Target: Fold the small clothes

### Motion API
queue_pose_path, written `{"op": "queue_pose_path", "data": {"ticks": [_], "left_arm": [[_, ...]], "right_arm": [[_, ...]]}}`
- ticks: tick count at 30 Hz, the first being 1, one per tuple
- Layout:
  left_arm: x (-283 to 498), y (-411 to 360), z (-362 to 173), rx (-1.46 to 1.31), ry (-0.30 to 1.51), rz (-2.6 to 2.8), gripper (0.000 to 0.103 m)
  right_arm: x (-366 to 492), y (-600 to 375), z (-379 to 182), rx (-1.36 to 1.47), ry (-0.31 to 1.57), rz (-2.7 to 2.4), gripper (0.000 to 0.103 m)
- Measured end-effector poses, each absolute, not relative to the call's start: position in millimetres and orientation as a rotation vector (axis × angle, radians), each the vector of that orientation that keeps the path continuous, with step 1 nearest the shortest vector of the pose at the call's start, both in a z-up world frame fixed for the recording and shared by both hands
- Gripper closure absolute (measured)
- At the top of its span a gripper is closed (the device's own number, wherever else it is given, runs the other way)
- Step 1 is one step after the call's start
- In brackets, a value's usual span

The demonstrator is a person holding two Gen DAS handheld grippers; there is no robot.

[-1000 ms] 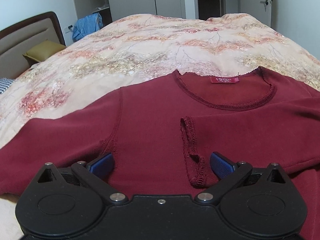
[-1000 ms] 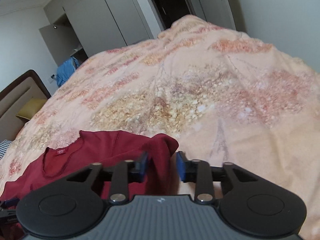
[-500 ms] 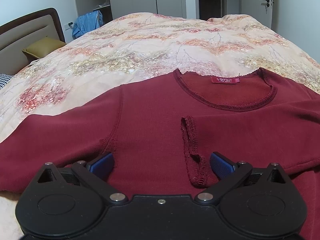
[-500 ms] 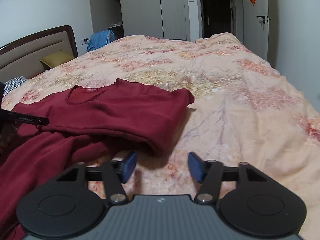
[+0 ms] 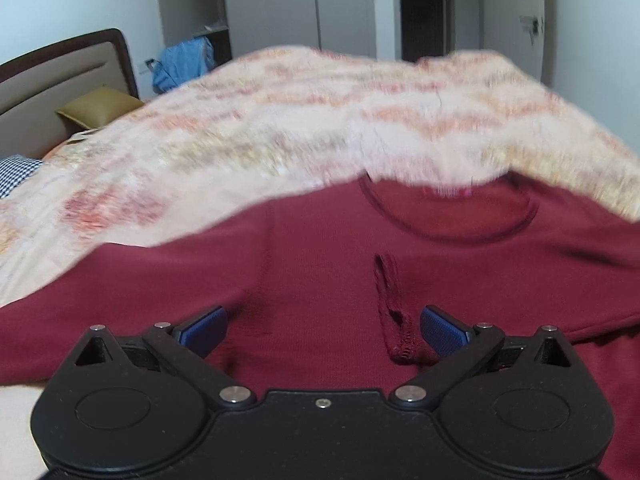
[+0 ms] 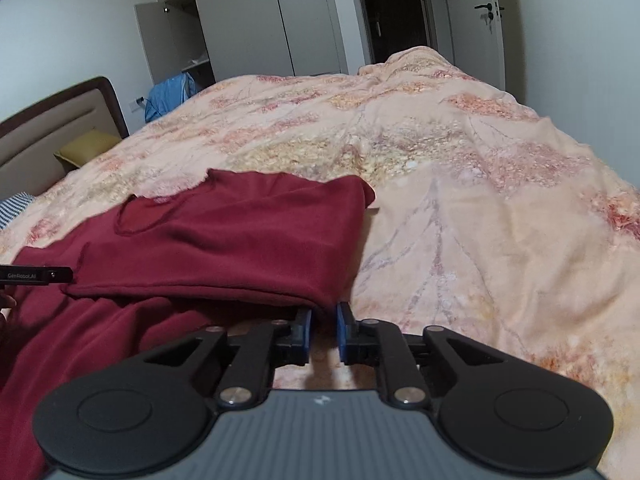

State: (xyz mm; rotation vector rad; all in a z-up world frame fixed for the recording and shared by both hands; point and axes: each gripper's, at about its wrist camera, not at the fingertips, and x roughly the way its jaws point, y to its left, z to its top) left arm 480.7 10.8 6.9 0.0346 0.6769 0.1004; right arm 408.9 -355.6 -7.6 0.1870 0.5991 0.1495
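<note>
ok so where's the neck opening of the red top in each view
Left wrist view: the neck opening sits right of centre, past the open left tongs, blurred.
Right wrist view: it lies left of centre, far from the right tongs, whose jaws are closing at the folded edge of the red top.
Shared landmark: the blue garment hanging beyond the bed.

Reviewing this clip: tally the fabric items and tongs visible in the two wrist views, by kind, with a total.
Dark red top: 1
Floral bedspread: 1
Olive pillow: 1
Checked cloth at the left edge: 1
Blue garment by the wardrobe: 1
Tongs: 2, left tongs wide open, right tongs closing at the top's folded edge
Total: 7
</note>
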Motion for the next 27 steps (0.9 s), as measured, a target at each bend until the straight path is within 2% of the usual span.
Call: {"op": "queue_pose_path", "data": {"ticks": [2, 4, 8, 9, 14, 16, 17, 18, 20, 23, 25, 26, 27], "left_arm": [[457.2, 22.4, 24.2, -0.024, 0.649, 0.106, 0.001], [428.1, 33.8, 40.2, -0.081, 0.62, 0.097, 0.001], [359.7, 50.2, 63.3, -0.121, 0.593, 0.066, 0.001], [341.3, 53.3, 65.2, -0.115, 0.594, 0.048, 0.001], [263.3, 72.9, 41.6, -0.063, 0.671, -0.014, 0.001], [242.6, 82.3, 21.7, -0.071, 0.714, -0.024, 0.001], [234.8, 87.6, 11.6, -0.081, 0.735, -0.029, 0.001], [229.0, 92.7, 2.0, -0.099, 0.751, -0.031, 0.001], [219.2, 103.6, -13.5, -0.163, 0.766, -0.036, 0.001], [213.7, 116.1, -29.5, -0.288, 0.796, -0.059, 0.009], [210.4, 120.2, -32.8, -0.329, 0.791, -0.083, 0.018], [208.9, 120.5, -32.8, -0.33, 0.788, -0.099, 0.029], [207.7, 120.4, -32.1, -0.326, 0.793, -0.114, 0.05]], "right_arm": [[383.4, -351.6, 1.9, 0.191, 0.574, 0.202, 0.041], [354.3, -344.1, 10.6, 0.188, 0.568, 0.261, 0.035], [296.3, -326.1, 14.1, 0.236, 0.594, 0.382, 0.011], [282.8, -320.3, 12.4, 0.242, 0.606, 0.408, 0.008], [232.5, -296.4, -12.2, 0.265, 0.671, 0.431, 0.007], [220.4, -294.6, -23.2, 0.318, 0.691, 0.414, 0.013], [215.1, -294.9, -27.6, 0.347, 0.694, 0.4, 0.025], [209.7, -294.7, -30.6, 0.369, 0.69, 0.379, 0.043], [200.1, -290.3, -34.1, 0.37, 0.686, 0.339, 0.058], [190.0, -280.4, -35.7, 0.368, 0.69, 0.323, 0.061], [186.4, -279.8, -36.1, 0.411, 0.701, 0.315, 0.078], [185.6, -280.5, -35.0, 0.421, 0.704, 0.309, 0.09], [182.8, -280.7, -33.6, 0.425, 0.701, 0.304, 0.094]]}}
